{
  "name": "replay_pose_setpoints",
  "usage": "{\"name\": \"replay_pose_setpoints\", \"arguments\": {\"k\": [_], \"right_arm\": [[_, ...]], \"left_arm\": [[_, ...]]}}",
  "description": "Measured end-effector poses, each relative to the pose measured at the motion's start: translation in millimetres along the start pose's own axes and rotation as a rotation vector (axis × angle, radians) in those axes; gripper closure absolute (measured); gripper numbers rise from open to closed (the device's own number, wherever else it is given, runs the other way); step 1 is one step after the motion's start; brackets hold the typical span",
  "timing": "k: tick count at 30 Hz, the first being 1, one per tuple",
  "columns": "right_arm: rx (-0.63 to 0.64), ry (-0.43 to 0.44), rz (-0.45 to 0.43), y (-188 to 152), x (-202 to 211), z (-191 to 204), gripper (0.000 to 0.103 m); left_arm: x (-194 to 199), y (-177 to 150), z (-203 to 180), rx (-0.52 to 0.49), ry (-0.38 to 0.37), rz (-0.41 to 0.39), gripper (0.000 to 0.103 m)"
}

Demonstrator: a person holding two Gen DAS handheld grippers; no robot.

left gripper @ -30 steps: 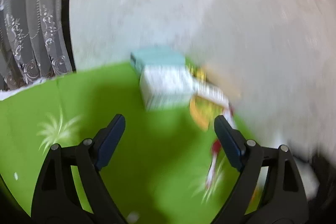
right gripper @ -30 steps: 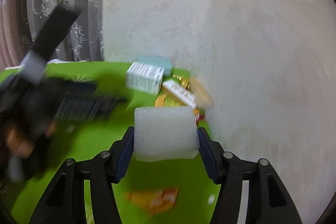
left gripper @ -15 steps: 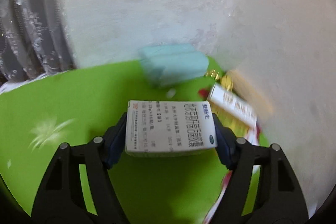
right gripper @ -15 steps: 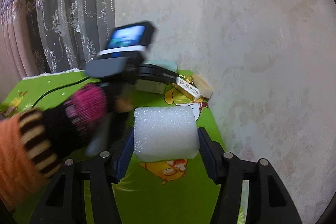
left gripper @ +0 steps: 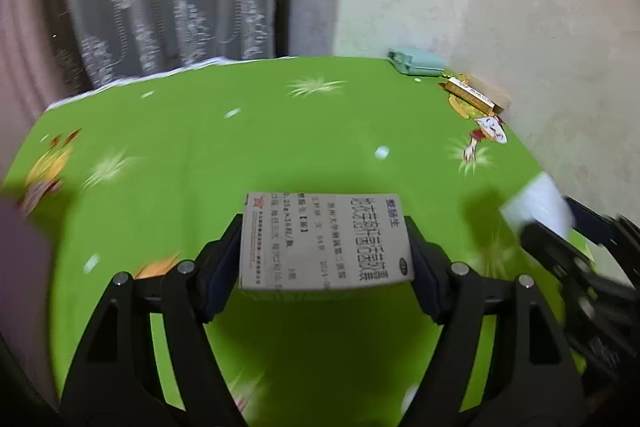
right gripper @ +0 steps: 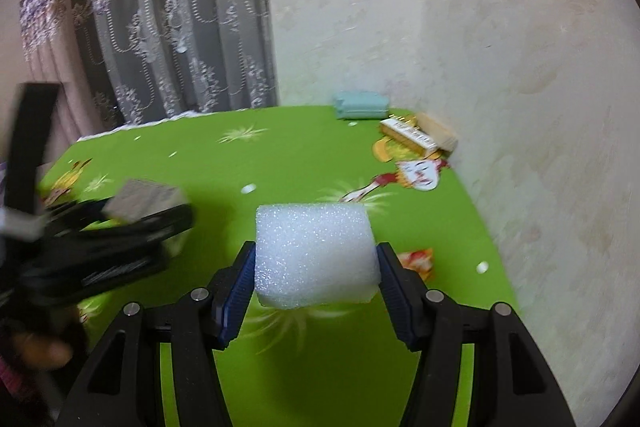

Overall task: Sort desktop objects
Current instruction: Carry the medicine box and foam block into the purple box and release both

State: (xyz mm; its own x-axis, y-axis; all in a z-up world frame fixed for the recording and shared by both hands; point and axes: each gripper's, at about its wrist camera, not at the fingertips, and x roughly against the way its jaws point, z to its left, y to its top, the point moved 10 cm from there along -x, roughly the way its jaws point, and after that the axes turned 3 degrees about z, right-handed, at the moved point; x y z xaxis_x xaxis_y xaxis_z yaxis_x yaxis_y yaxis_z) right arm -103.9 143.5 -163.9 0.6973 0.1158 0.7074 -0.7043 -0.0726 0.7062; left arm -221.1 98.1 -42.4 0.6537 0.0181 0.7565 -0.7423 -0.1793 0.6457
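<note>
Left claw point(left gripper: 326, 247): clenched on a white rectangular cardboard medicine box with blue and black print point(left gripper: 325, 241). Both dark pads press its short sides. The box sits at lower centre of the left wrist frame, lifted clear of the worktop, printed face up.

Right claw point(right gripper: 316, 269): clenched on a white block of packing foam point(right gripper: 316, 255). Blue pads press its left and right faces. The block sits at lower centre of the right wrist frame, above the worktop.

Cross-views: the right claw and its foam appear blurred at the right edge of the left wrist frame. The left claw and its box appear blurred at middle left of the right wrist frame.

Worktop: covered by a bright green cloth with cartoon prints point(right gripper: 304, 151).

Far right corner of the cloth, against the wall:
- pale teal flat box point(right gripper: 361, 105), upper centre of the right wrist frame
- narrow gold and white carton point(right gripper: 408, 135), just right of the teal box and below it in the frame
- tan block point(right gripper: 438, 133) close behind the carton; contact cannot be told

Background: grey lace curtain point(right gripper: 168, 27) at upper left, textured cream wall point(right gripper: 500, 47) at right.
</note>
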Motion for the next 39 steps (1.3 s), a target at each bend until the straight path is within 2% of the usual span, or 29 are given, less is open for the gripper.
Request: {"name": "replay_pose_setpoints", "arguments": {"k": [6,10,17,30,39], "right_arm": [[0.062,0.057,0.012,-22,14,47,0.044],[0.102,0.072,-0.006,-32,35,72,0.044],[0.172,0.064,-0.082,-38,91,108,0.044],[0.27,0.008,-0.074,-44,122,147,0.044],[0.311,-0.022,-0.101,-38,139,169,0.044]], "left_arm": [[56,-39,40,0.056,0.066,-0.055,0.027],[87,-56,53,0.077,0.071,-0.076,0.027],[140,-72,60,0.055,0.074,-0.146,0.027],[185,-84,66,0.041,0.006,-0.205,0.027],[217,-84,79,0.037,0.002,-0.276,0.027]]}}
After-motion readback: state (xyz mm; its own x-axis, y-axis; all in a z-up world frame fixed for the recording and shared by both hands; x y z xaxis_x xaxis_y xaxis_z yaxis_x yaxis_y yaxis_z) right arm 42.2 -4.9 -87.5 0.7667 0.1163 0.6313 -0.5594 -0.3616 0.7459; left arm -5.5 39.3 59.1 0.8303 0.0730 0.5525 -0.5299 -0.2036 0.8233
